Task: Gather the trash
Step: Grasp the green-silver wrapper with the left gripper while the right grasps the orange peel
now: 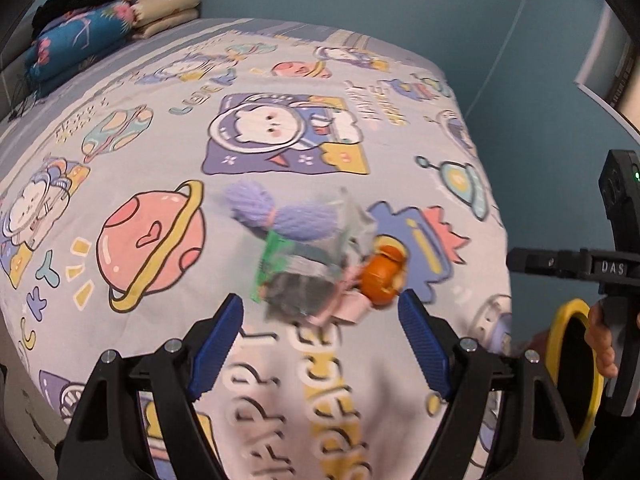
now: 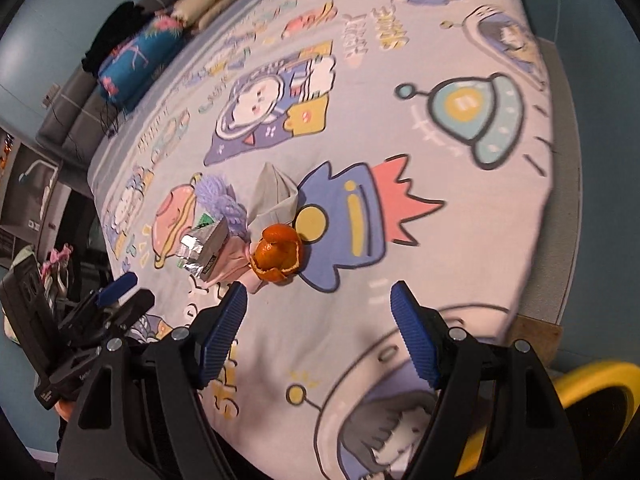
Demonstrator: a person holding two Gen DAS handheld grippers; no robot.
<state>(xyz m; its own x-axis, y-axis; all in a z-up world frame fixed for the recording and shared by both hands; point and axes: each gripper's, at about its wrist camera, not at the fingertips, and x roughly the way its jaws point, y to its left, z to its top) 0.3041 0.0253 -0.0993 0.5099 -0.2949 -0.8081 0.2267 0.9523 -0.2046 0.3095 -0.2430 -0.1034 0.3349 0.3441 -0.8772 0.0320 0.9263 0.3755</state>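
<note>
Only "DAS" reads clearly, on the right tongs (image 1: 568, 260) body.

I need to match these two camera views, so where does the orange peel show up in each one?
Left wrist view: the orange peel lies right of centre, at the right end of the trash pile.
Right wrist view: the orange peel lies left of centre, again at the pile's right end.
Shared landmark: the purple pom-pom, behind the pile in both.
</note>
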